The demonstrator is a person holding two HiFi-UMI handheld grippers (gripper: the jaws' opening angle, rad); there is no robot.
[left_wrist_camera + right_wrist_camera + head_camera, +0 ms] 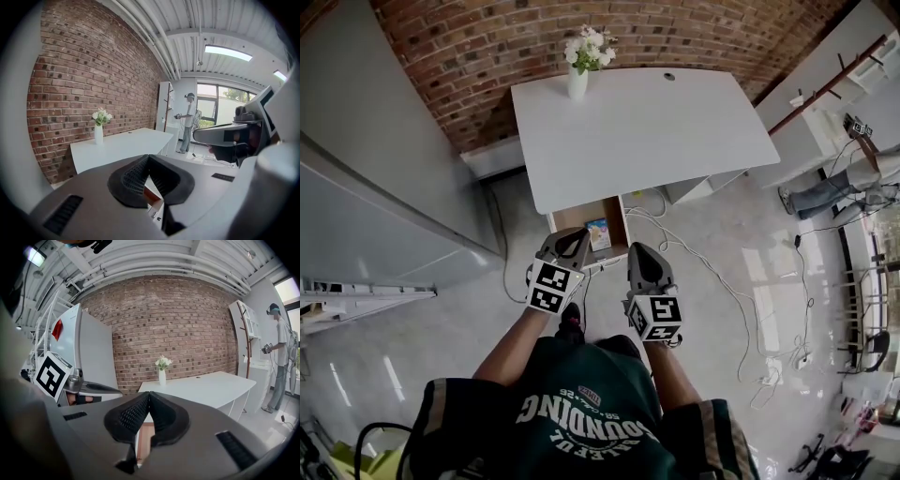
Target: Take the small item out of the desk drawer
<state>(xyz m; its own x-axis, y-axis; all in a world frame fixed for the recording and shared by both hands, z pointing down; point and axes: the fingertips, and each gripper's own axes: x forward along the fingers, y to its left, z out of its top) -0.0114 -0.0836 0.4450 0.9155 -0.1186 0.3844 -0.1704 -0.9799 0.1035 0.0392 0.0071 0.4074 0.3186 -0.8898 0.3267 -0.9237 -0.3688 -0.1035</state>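
— Where is the small box [598, 232]?
— In the open drawer [577, 215], at the near left of the desk [656, 131].
— And the tongs?
— The left tongs [573, 236] are just left of the box, and the right tongs [643, 255] are nearer, to its right (both fully closed, holding nothing).

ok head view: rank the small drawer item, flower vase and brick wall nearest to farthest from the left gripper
1. small item, in the open drawer, just ahead of the left gripper
2. flower vase, far left corner of the desk
3. brick wall, behind the desk
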